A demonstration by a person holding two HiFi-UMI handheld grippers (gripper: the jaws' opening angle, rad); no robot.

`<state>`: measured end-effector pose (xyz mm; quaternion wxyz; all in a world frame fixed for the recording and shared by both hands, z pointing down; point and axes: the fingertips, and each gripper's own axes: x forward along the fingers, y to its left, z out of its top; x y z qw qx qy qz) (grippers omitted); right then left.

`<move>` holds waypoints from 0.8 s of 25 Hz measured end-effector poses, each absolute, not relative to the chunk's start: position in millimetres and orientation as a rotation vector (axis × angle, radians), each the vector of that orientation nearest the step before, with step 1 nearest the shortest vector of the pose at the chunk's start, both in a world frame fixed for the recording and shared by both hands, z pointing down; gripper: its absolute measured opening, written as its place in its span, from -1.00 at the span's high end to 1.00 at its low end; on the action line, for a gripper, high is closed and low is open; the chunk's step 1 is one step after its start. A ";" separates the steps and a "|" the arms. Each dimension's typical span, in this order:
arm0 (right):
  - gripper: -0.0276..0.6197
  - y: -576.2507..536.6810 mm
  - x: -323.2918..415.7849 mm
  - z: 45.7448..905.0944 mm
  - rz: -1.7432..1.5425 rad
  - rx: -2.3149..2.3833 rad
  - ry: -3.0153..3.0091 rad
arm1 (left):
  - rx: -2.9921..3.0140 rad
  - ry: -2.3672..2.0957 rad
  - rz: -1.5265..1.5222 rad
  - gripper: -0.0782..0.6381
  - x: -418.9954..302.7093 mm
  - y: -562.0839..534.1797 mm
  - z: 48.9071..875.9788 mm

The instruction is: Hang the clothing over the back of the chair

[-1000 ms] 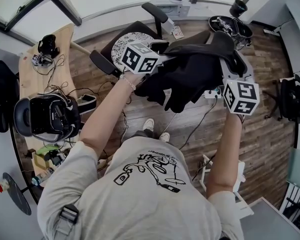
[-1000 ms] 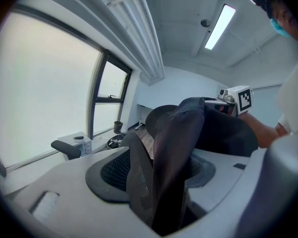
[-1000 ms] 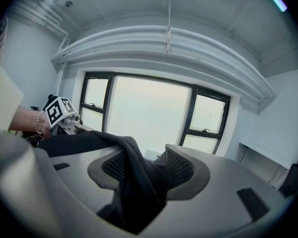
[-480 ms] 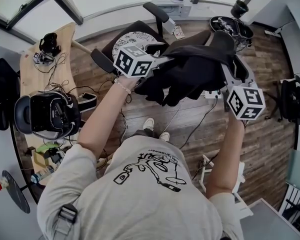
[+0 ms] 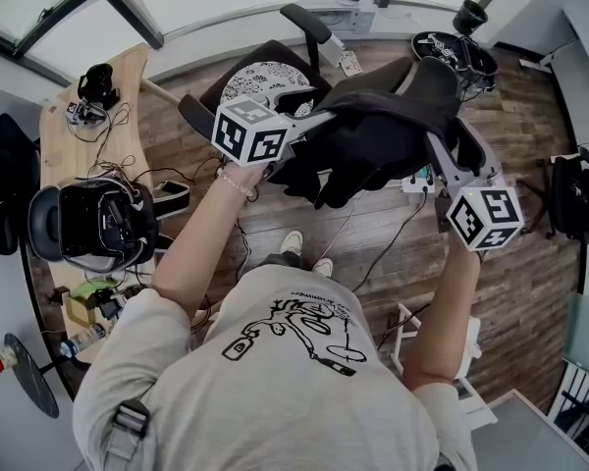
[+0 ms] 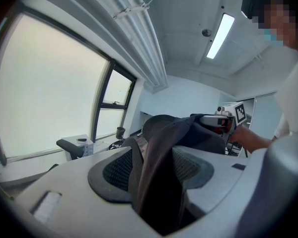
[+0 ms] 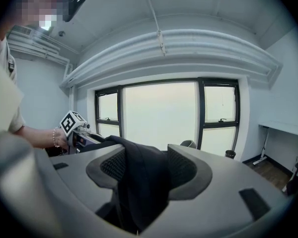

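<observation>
Above the wooden floor (image 5: 510, 263), near the chair (image 5: 238, 86): dark clothing (image 5: 373, 140) held aloft.
Its bunched folds are pinched by the left tongs (image 6: 151, 165), jaws just narrowing, and the right tongs (image 7: 146, 167), jaws just widening; it spans them, and whether it touches the chair back cannot be told.

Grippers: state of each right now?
Left gripper: shut on the garment; jaws have just closed further.
Right gripper: shut on the garment, fabric fills the gap; jaws have just opened a little.
</observation>
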<state>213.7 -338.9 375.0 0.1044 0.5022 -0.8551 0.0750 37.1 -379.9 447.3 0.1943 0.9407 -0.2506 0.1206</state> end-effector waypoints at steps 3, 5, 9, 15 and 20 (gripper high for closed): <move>0.27 -331.6 211.7 375.9 0.233 1.472 -2.541 | 2.633 -0.724 0.282 0.13 34.0 -372.3 437.9; 0.24 -327.9 208.8 377.9 0.240 1.455 -2.550 | 2.633 -0.732 0.261 0.13 33.4 -367.8 433.8; 0.18 -322.2 205.9 380.7 0.253 1.445 -2.560 | 2.630 -0.755 0.228 0.13 31.5 -360.5 427.9; 0.11 -311.6 201.9 376.7 0.266 1.455 -2.611 | 2.625 -0.757 0.149 0.14 33.0 -342.3 418.9; 0.11 -302.7 196.8 373.2 0.241 1.468 -2.616 | 2.621 -0.801 0.106 0.14 34.4 -329.1 410.9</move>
